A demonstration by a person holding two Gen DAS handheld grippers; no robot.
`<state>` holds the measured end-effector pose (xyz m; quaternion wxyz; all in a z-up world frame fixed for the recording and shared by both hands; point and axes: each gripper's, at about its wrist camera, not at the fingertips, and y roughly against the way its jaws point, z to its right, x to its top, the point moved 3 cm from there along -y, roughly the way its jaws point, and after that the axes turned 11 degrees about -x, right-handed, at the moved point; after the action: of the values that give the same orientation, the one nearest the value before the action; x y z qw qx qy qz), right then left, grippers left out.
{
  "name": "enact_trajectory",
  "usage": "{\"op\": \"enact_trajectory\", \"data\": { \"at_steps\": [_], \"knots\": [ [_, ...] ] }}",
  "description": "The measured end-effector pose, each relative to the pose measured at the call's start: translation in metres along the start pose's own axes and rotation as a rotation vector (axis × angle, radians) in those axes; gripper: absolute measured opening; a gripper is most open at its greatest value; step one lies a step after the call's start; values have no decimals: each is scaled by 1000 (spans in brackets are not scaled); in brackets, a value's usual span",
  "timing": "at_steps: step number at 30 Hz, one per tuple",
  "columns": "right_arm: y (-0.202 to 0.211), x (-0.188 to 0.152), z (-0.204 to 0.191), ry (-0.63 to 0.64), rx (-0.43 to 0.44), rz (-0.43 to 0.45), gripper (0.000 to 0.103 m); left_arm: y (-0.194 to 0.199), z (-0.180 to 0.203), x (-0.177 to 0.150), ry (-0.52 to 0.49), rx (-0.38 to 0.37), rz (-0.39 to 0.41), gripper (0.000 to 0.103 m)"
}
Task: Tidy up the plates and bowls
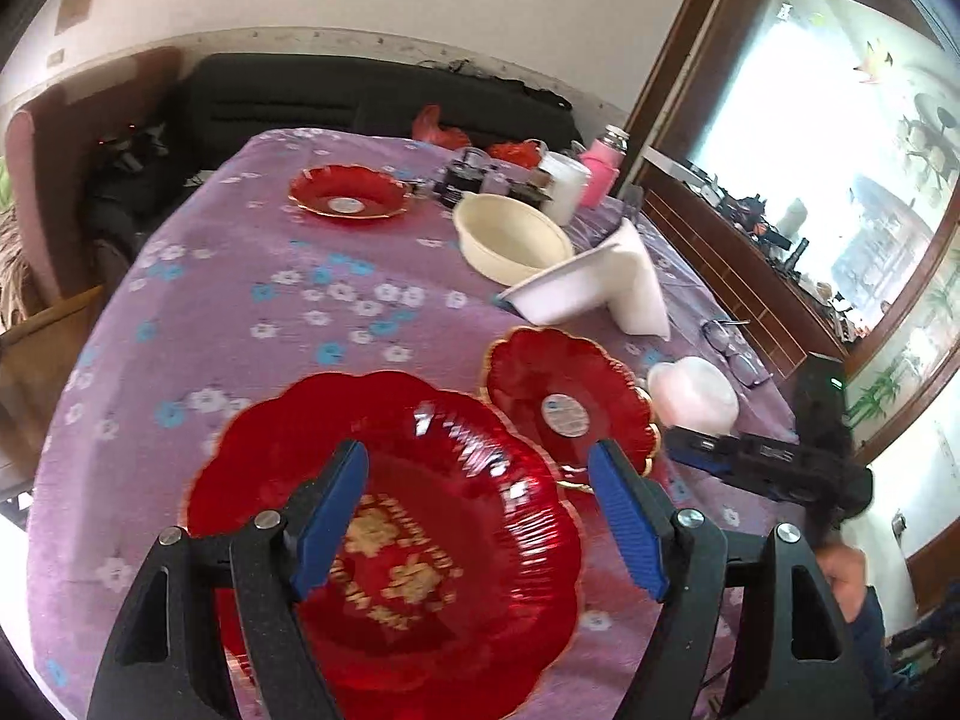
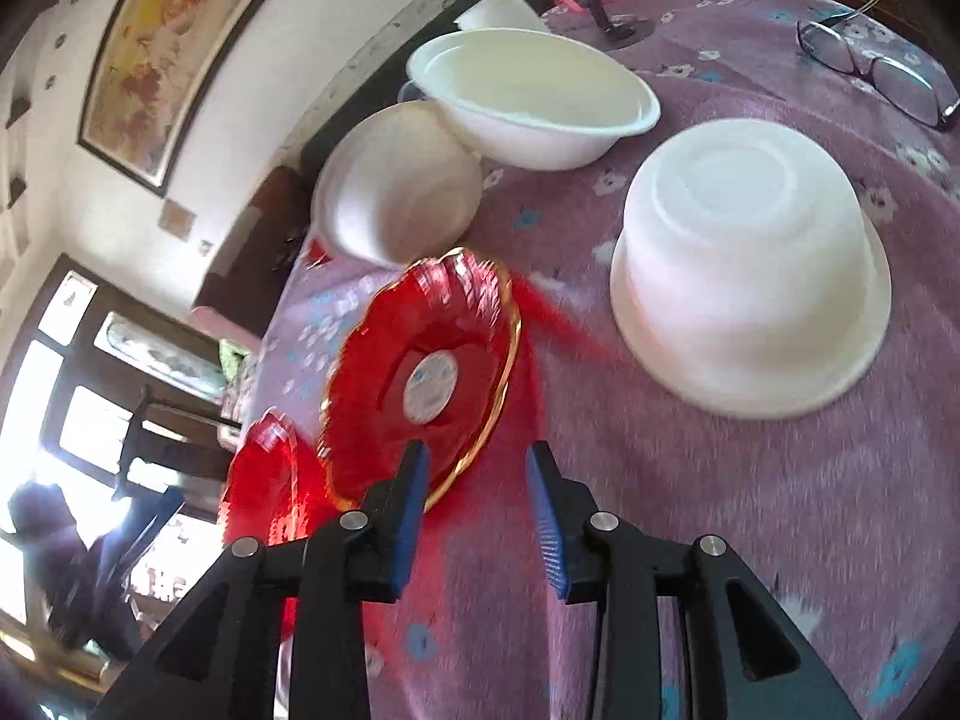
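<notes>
- The left gripper is hovering with its blue pads spread wide and gripping nothing, a large red plate with gold lettering lying directly beneath and between them on the table.
- The right gripper is standing with a narrow gap between its pads; nothing is pressed between them, and a small red gold-rimmed plate is sitting tilted just ahead of its left finger, blurred.
- Just beyond the left gripper's right finger, that same small plate is lying beside the large one, rims overlapping.
- Ahead and right of the right gripper, a white bowl is resting upside down; farther on, a cream bowl is sitting upright, and another white bowl is leaning on its side against it.
- Far ahead of the left gripper, a third red plate is lying alone near the table's far edge.
- A purple flowered cloth is covering the table; a pair of glasses is lying toward its right edge.
- Beyond the table, a dark sofa is lining a white wall, a framed painting is hanging there, and a bright window is glowing at right.
</notes>
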<state>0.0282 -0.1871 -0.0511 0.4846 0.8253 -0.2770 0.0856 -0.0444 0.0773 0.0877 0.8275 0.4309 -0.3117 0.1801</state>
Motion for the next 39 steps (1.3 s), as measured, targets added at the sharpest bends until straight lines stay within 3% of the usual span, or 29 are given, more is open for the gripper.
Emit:
{"op": "enact_trajectory", "data": {
  "at_steps": [3, 5, 6, 12, 16, 25, 31, 39],
  "knots": [
    [-17, 6, -5, 5, -19, -30, 36, -10, 9, -2, -11, -12, -23, 76],
    [-27, 6, -5, 12, -50, -51, 16, -15, 13, -3, -17, -12, -38, 76],
    [-27, 5, -5, 6, -39, -52, 12, -18, 14, -4, -18, -11, -46, 76],
    [10, -8, 4, 56, -103, -8, 11, -29, 28, -7, -43, -31, -82, 75],
    [45, -28, 30, 62, -111, -9, 11, -43, 50, -14, -90, -61, -113, 75],
    [105, -51, 87, 9, -188, 87, 12, -118, 107, -45, -129, -171, -275, 75],
    [117, -51, 81, 49, -122, 136, 13, -140, 111, -55, -136, -92, -275, 71],
    [99, -53, 89, -2, -67, 96, 13, -153, 104, -51, -169, -4, -273, 71]
  ]
}}
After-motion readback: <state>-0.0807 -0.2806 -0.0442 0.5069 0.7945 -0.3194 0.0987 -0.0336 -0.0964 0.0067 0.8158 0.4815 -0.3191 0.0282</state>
